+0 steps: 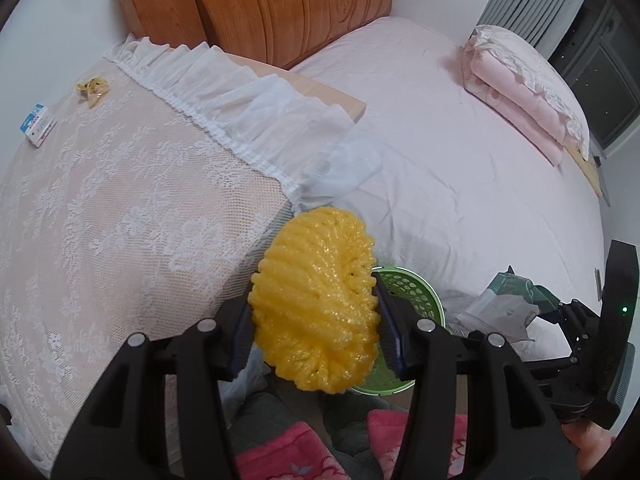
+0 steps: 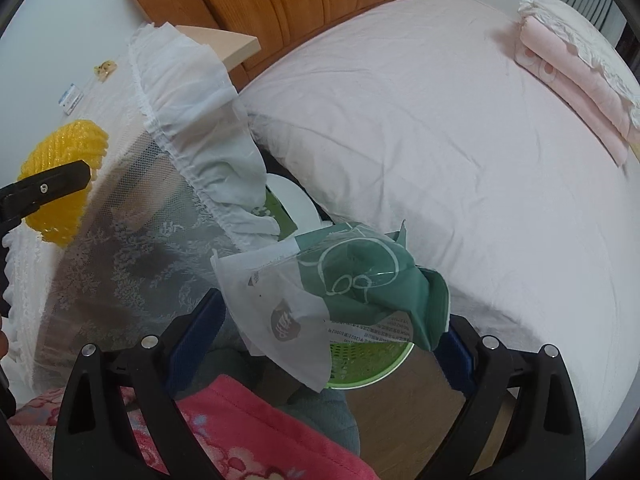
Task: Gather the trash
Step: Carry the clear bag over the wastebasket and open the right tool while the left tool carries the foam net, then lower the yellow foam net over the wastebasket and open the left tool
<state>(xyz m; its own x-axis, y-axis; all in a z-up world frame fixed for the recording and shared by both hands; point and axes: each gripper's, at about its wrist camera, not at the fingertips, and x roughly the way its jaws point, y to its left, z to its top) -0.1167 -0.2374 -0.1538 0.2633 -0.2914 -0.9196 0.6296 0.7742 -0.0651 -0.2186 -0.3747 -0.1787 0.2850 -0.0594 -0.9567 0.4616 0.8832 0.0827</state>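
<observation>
My left gripper (image 1: 314, 332) is shut on a yellow foam fruit net (image 1: 316, 300) and holds it above the gap between table and bed. It also shows in the right wrist view (image 2: 60, 184). My right gripper (image 2: 332, 332) holds a green and white plastic wrapper (image 2: 340, 296) between its wide-set jaws, just above a green perforated basket (image 2: 360, 364) on the floor. The basket (image 1: 416, 292) also shows in the left wrist view, behind the net. A yellow wrapper (image 1: 91, 89) and a small blue and white box (image 1: 38, 124) lie on the lace-covered table.
The lace tablecloth (image 1: 120, 208) drapes the table at left. A bed with a pale pink sheet (image 1: 460, 152) fills the right, with folded pink bedding (image 1: 524, 92) at its far side. A wooden headboard (image 1: 280, 4) stands behind. Pink floral fabric (image 2: 248, 432) lies below.
</observation>
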